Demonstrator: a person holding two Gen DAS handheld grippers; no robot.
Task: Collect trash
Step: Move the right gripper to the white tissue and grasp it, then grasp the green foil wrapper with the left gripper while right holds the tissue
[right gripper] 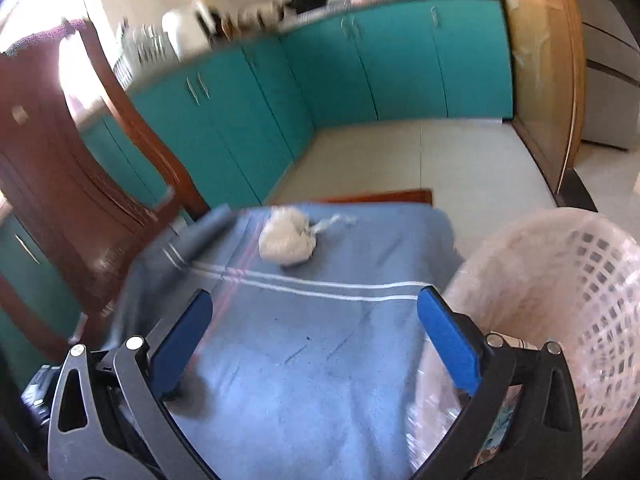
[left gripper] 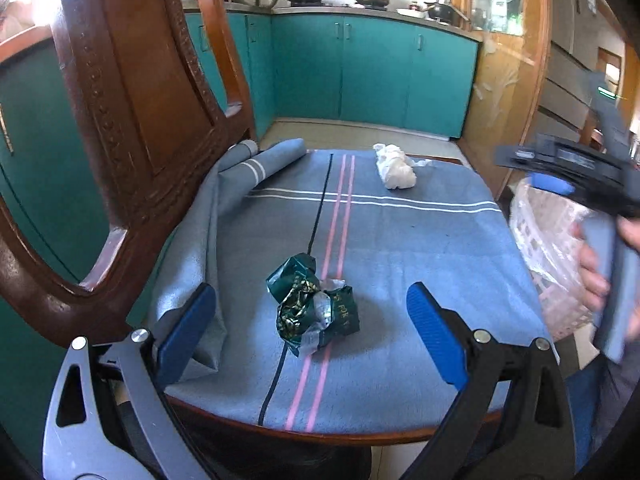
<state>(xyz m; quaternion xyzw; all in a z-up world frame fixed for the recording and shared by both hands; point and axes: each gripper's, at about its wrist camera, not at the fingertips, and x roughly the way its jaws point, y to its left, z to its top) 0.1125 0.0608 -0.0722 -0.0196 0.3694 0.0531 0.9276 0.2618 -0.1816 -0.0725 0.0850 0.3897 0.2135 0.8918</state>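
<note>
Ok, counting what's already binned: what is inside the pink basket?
The pink basket holds a clear plastic liner; its walls and the right gripper hide the bottom, so no trash is discernible.

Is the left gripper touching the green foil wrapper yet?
Apart. In the left wrist view the open left gripper frames the green foil wrapper, with bare blue cloth visible between the wrapper and each finger.
</note>
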